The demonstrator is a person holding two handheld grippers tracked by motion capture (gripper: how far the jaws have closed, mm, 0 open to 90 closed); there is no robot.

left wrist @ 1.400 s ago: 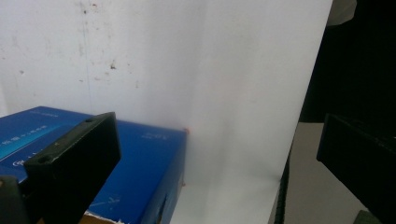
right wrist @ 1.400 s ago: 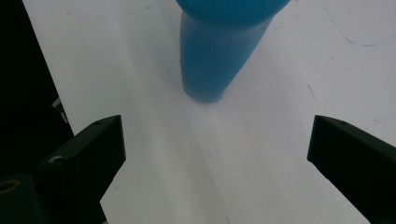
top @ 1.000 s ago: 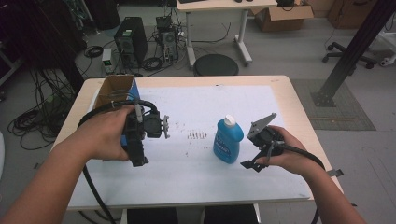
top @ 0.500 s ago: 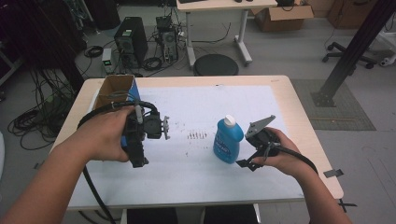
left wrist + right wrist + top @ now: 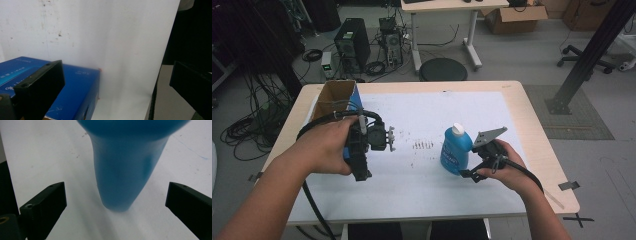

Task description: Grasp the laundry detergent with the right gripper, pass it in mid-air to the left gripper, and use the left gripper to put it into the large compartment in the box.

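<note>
White table sheet (image 5: 412,175): your right gripper (image 5: 469,162), jaws wide apart, flanks the upright blue bottle (image 5: 455,151); off-centre closing may topple it.

A smooth, glossy blue plastic bottle (image 5: 456,156) with a white plastic cap stands on a matt white paper sheet (image 5: 422,185), speckled with dark marks, over a pale wooden table (image 5: 546,150). A brown cardboard box (image 5: 332,97) with a glossy blue printed side sits near the sheet's far left corner.
</note>
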